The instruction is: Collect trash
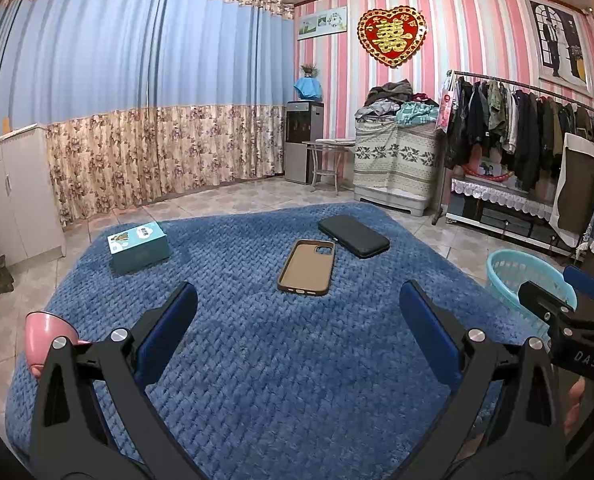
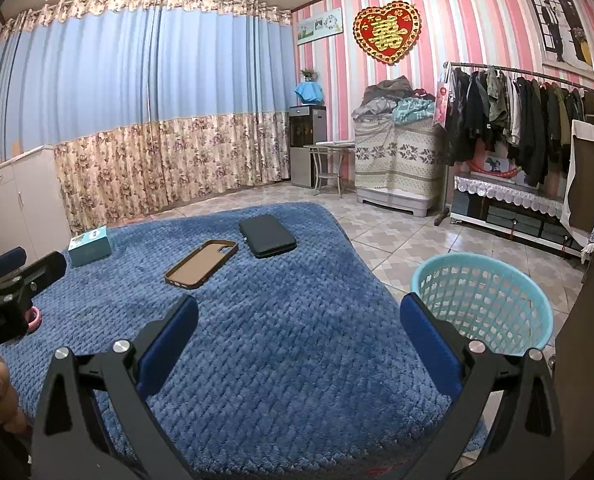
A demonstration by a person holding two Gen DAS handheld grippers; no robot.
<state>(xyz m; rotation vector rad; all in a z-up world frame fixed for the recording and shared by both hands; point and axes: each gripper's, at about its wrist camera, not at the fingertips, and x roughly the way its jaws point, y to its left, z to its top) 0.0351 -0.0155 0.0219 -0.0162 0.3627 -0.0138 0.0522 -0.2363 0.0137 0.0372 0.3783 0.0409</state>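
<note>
Left gripper (image 1: 297, 332): jaws spread wide, nothing between the blue pads; hovers over the near part of the blue mat (image 1: 281, 392).
Right gripper (image 2: 297, 336): likewise gaping and empty; over the mat's right side, its right finger overlapping the basket in view.
Pink cup (image 1: 45, 332): at the mat's left edge, just behind the left gripper's left finger; only partly seen.
Basket (image 2: 509, 280): light-blue plastic, latticed wall, standing on the tiled floor just off the mat's right edge. What shows of its inside looks empty, though the bottom is not fully in view.
Phone case (image 1: 307, 266): tan, open side up, lying flat mid-mat, ahead of both grippers.
Black case (image 1: 353, 236): dark, flat, just beyond the tan one; near it, seemingly not touching.
Teal box (image 1: 139, 246): small carton at the far left of the mat, well apart from the two cases.
Progress: judged barely begun. Nothing held, nothing seen in the basket; cases, box and perhaps the cup remain on the mat.
Next, likely: reach forward for the tan case, nearest of the lot.
</note>
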